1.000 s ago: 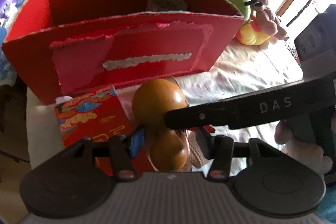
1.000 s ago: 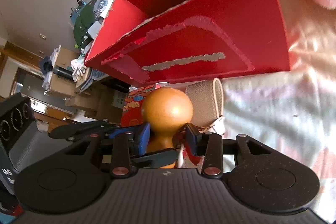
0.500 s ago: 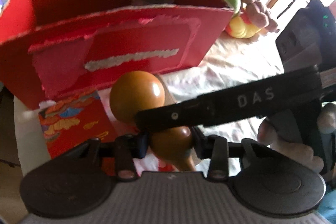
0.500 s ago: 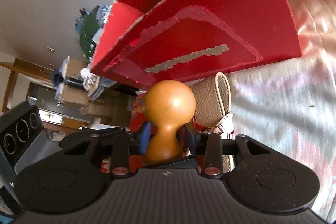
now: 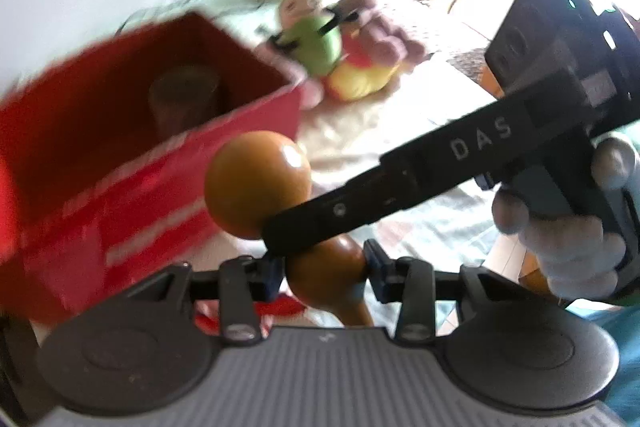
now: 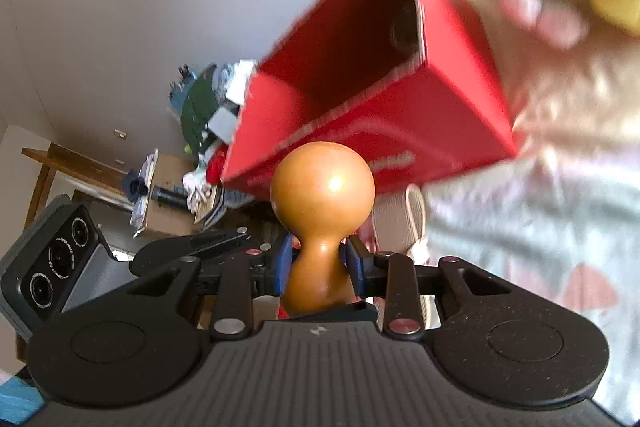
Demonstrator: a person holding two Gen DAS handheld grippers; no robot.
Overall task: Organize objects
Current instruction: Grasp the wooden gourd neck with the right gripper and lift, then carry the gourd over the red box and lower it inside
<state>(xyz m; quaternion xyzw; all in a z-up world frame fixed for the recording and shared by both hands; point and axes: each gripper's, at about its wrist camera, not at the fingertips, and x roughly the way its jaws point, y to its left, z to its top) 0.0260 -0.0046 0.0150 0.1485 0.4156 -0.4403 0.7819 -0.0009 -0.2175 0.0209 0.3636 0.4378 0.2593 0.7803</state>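
Both grippers hold one orange gourd (image 5: 256,183) — the left gripper (image 5: 324,269) closed on its lower bulb, the right gripper (image 6: 316,263) closed on its narrow waist, reaching in across the left view. The gourd hangs just before the open red box (image 6: 452,99); a stuffed toy (image 5: 320,39) lies beyond on the cloth (image 5: 400,131).

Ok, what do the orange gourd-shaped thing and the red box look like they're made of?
Gourd: a hard, smooth shell, probably a dried, lacquered gourd or polished wood; a sharp white highlight sits on its orange-brown skin. Red box: most likely cardboard with a matte red coat; its rim is thin and ragged, showing pale torn edges.
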